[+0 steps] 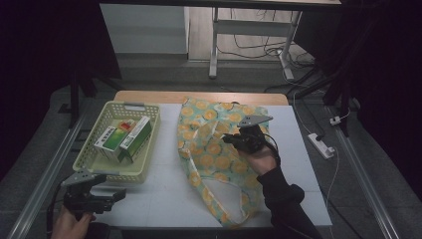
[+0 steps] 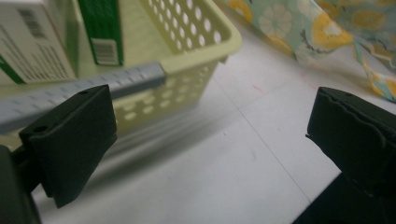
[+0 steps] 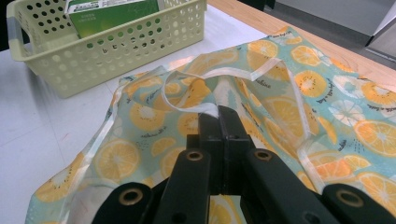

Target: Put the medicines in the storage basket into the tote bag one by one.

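So far, nothing has gone into the bag: both boxes sit in the pale yellow basket at the left of the white table, and my guess is that they are meant to end up in the bag. That would put the work near its start. What looks done is the grip on the bag. The right gripper has its jaws pressed tight together, and in the right gripper view the white trim of the bag's mouth runs right to their tips, so it appears pinched there. What is left, as I judge it, is lifting that edge to open the mouth, fetching each box, and dropping it inside.

The left gripper has its jaws spread wide with only bare table between them. It hovers just beside the near end of the basket, close to the grey handle.

The bag lies flat in the middle of the table, just right of the basket. Its long axis runs from the far edge toward the person, leaning a little to the right as it comes near, and a white strap loops out at the near end.

In the basket, the 2 cartons, a green box and a white-and-green box, lie side by side, their long axes slanting from near-left to far-right.
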`<state>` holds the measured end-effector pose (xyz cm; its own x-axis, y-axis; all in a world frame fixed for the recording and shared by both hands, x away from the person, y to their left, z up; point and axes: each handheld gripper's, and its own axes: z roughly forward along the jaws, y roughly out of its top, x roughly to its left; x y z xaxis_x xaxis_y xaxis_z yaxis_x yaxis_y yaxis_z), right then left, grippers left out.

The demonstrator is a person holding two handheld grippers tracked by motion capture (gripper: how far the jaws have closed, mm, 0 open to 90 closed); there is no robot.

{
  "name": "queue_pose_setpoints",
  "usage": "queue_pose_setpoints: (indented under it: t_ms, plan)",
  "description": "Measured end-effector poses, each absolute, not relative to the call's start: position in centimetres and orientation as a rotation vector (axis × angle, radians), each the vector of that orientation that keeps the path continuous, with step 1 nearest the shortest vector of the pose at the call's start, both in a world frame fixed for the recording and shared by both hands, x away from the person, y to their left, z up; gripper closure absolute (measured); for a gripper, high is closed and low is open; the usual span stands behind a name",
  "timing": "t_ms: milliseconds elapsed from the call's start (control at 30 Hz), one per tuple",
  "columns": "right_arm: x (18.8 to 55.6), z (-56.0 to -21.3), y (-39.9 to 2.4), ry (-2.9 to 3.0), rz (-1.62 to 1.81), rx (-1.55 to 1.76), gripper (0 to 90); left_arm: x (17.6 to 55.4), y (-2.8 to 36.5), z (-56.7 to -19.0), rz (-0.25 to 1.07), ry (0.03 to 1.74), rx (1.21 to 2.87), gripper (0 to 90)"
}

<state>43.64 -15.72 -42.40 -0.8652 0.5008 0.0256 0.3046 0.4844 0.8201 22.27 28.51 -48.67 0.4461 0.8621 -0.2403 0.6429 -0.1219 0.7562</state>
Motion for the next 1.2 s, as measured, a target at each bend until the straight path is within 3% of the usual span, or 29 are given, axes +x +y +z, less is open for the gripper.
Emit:
queue_pose_setpoints:
  t_ms: [467, 1200]
  plan:
    - [43.6, -42.2, -15.8, 2.506, 1.332, 0.687, 89.8, 24.9, 29.9, -46.5, 0.479, 1.322, 1.882, 0.0]
    - [43.6, -42.3, -15.7, 2.518, 1.333, 0.676, 89.7, 32.7, 33.7, -46.7, 0.488, 1.481, 1.980, 0.4]
